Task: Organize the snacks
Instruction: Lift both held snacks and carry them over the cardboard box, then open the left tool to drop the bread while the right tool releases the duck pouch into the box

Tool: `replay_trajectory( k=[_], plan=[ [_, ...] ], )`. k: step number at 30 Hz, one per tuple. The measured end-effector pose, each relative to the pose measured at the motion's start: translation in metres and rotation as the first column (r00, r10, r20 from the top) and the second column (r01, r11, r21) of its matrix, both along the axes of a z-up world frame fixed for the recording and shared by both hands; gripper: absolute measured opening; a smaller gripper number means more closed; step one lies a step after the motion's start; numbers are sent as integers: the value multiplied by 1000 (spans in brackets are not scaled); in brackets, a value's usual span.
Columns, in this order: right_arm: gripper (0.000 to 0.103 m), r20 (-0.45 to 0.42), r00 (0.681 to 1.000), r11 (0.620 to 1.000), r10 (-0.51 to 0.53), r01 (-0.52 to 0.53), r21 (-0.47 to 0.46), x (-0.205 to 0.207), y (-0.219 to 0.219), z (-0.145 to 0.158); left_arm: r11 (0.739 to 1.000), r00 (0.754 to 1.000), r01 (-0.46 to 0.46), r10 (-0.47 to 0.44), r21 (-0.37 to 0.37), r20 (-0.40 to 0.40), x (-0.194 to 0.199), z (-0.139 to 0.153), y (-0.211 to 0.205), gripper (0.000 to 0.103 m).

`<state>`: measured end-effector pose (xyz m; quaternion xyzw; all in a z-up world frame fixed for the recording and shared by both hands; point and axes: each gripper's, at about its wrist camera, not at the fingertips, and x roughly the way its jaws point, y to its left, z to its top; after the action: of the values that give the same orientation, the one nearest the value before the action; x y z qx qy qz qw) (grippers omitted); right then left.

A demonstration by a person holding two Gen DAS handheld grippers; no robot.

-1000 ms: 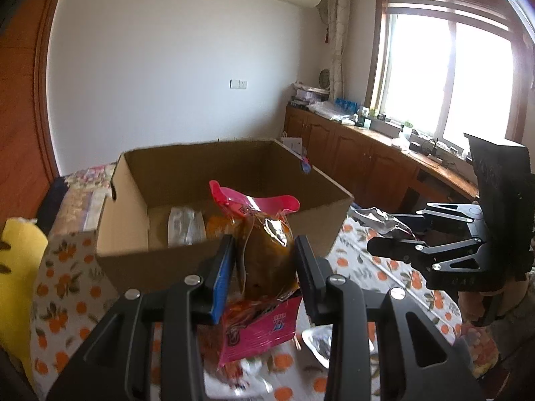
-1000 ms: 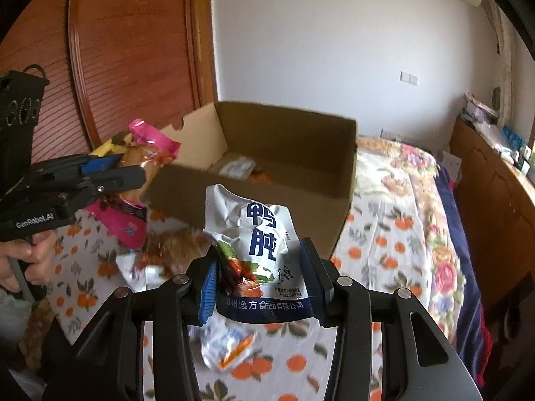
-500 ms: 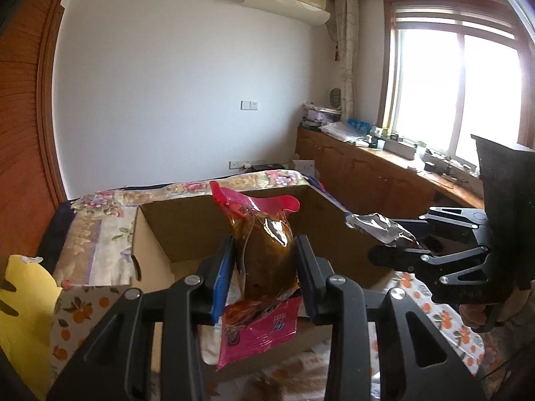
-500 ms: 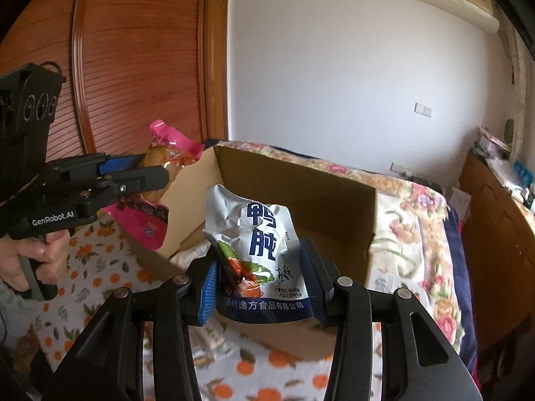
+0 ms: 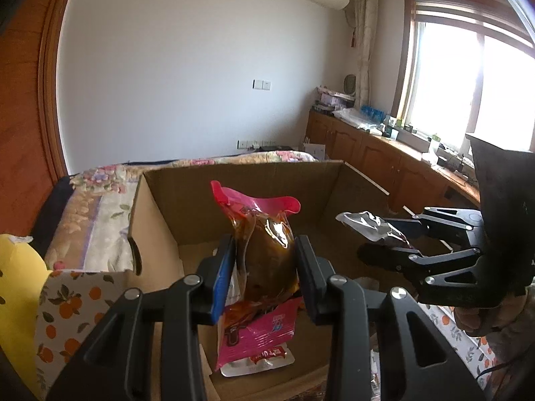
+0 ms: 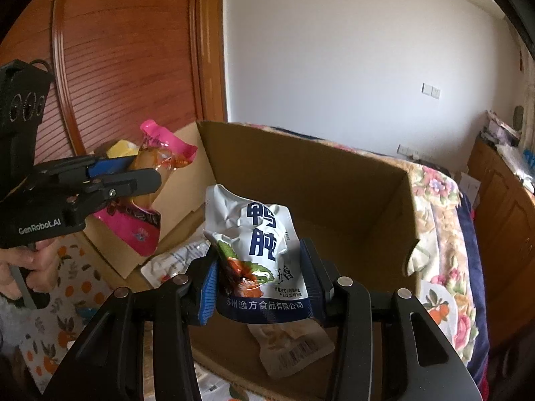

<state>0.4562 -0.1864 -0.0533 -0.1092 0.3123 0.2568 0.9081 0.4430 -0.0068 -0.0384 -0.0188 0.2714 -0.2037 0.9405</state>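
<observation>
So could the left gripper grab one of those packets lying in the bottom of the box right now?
Probably not: the left gripper is already shut on a pink-topped snack pouch, though the cardboard box is open-topped.

I noted a pink-topped pouch [image 5: 264,250] with clear amber-brown middle and pink printed base. The second pouch [image 6: 257,250] was white with dark-blue characters and a navy bottom band. The box [image 6: 334,183] was plain brown cardboard. The tablecloth [image 5: 67,304] was white, patterned with oranges and green leaves; the bedspread [image 6: 444,234] was cream and floral with pink blooms. Both grippers' pads [image 6: 209,287] were blue on black frames.
</observation>
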Motion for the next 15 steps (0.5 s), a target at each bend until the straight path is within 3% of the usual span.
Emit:
replay_trajectory(
  k=[15],
  plan=[
    [51,-69,997,999,-28,29,15,15,-1,-13,1000,1000,-2,2,25,18,-15,3,-4,41]
  ],
)
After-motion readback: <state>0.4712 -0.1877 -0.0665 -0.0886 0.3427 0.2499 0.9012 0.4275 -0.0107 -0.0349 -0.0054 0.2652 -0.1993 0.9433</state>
